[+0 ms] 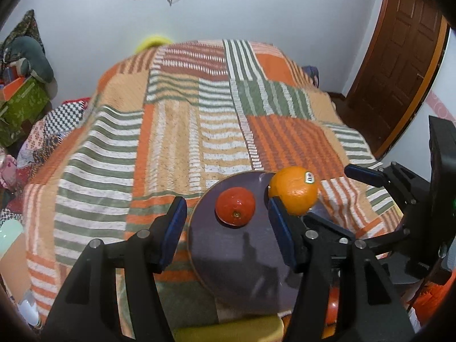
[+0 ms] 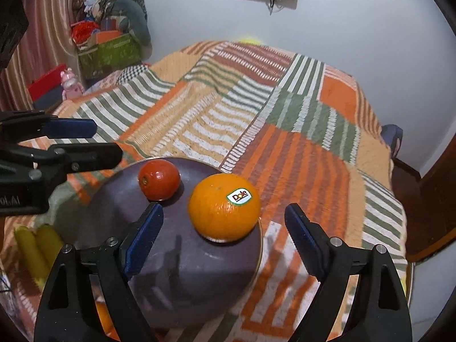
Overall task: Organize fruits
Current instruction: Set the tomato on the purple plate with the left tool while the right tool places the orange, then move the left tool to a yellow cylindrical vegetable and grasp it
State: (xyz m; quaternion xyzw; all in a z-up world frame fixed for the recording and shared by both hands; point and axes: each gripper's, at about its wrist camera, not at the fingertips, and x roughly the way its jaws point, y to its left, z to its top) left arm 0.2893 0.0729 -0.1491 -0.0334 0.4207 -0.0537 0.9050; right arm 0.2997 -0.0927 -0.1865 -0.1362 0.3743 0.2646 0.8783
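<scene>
A dark round plate lies on the striped bed cover. On it sit a red tomato and an orange with a Dole sticker, near the plate's right rim. My left gripper is open and empty, just short of the tomato. My right gripper is open, its fingers either side of the orange and a little short of it, not touching. Yellow bananas lie left of the plate. Each gripper shows in the other's view.
The patchwork cover spreads over the bed. A green box and clutter stand at the far left by the wall. A brown door is at the right. More orange fruit lies under my right finger in the left view.
</scene>
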